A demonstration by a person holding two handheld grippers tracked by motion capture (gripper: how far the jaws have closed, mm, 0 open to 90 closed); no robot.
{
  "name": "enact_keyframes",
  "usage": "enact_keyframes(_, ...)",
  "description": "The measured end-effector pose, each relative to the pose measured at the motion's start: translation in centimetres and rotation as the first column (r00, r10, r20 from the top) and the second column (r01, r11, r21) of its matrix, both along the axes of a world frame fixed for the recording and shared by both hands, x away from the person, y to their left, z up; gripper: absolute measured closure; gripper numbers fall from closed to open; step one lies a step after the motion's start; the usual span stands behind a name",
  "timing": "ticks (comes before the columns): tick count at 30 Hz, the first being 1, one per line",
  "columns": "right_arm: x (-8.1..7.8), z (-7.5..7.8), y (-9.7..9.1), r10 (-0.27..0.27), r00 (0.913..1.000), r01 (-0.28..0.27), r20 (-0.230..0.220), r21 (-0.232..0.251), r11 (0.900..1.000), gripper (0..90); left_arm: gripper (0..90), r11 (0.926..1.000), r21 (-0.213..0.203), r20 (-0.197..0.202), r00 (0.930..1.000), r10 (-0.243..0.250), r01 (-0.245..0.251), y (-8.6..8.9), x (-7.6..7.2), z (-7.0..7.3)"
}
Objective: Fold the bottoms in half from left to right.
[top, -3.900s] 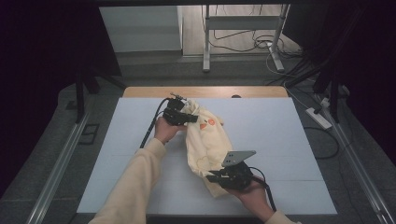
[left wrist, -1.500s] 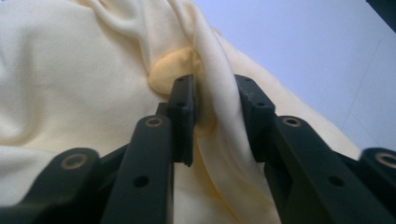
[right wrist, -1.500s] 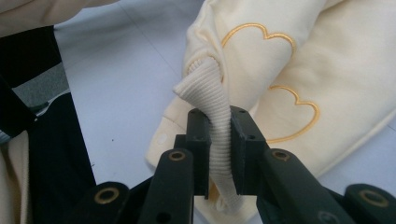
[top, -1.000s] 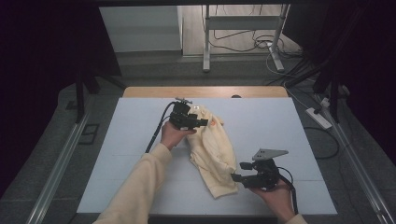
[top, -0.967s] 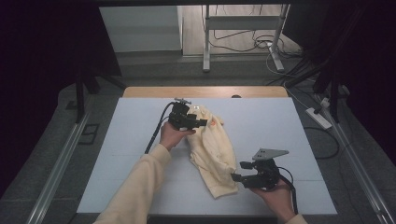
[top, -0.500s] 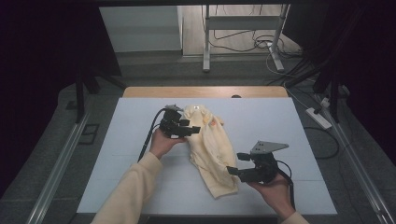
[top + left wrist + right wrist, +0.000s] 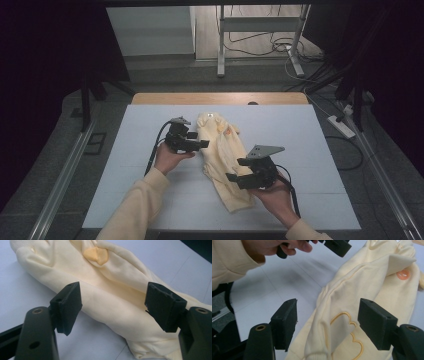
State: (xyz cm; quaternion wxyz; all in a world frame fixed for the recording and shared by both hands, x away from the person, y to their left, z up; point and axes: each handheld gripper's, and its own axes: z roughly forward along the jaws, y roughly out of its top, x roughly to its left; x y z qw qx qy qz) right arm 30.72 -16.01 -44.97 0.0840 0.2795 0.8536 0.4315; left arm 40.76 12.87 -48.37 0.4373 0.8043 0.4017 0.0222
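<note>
A pale yellow garment [image 7: 223,156] lies folded in a long narrow strip on the white mat [image 7: 120,200], running from the far middle toward the near right. It carries orange patches [image 7: 96,255] and a stitched outline [image 7: 348,332]. My left gripper [image 7: 203,144] hovers at the strip's left edge near its far end, with the jaws open and the cloth [image 7: 110,297] lying beyond them. My right gripper [image 7: 236,169] points left at the strip's near half, open, with the fabric [image 7: 337,315] under the gap. The other hand [image 7: 287,246] holding the left gripper appears at the top of the right gripper view.
The mat covers a wooden table whose far edge [image 7: 220,98] shows at the back. A black cable [image 7: 152,155] trails from the left gripper across the mat. A metal stand [image 7: 260,25], floor cables and a power strip [image 7: 342,125] lie beyond and right of the table.
My left gripper has drawn back leftward off the garment's far end. My right gripper has moved left and a little up, from beside the garment to over its near half. The garment lies still.
</note>
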Motion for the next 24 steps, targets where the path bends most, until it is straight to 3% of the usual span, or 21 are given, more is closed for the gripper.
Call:
enact_keyframes(6, 0.5, -1.0, 0.4, 0.002, 1.0, -0.002, -0.001, -0.051, 0.9987, 42.4, 29.0, 1.0, 0.003, -0.006, 1.0, -0.005, 0.005, 0.0, -0.1, -0.1)
enact_keyframes(10, 0.6, -1.2, -0.3, 0.016, 0.9997, -0.017, -0.02, -0.039, 0.9991, 67.9, 28.8, 1.0, -0.003, -0.013, 0.9999, -0.003, 0.003, 0.1, 0.0, -0.2)
enact_keyframes(13, 0.5, -1.1, -0.8, 0.013, 0.9999, -0.013, -0.004, -0.042, 0.999, 79.3, 28.8, 1.0, -0.004, -0.011, 0.9999, -0.004, 0.004, 0.3, -0.2, -0.2)
enact_keyframes(24, 0.7, -1.0, -3.8, -0.062, 0.9979, 0.063, 0.018, -0.045, 0.997, 82.3, 28.7, 0.9998, -0.017, -0.013, 0.9999, 0.0, -0.001, 0.4, -0.2, -0.2)
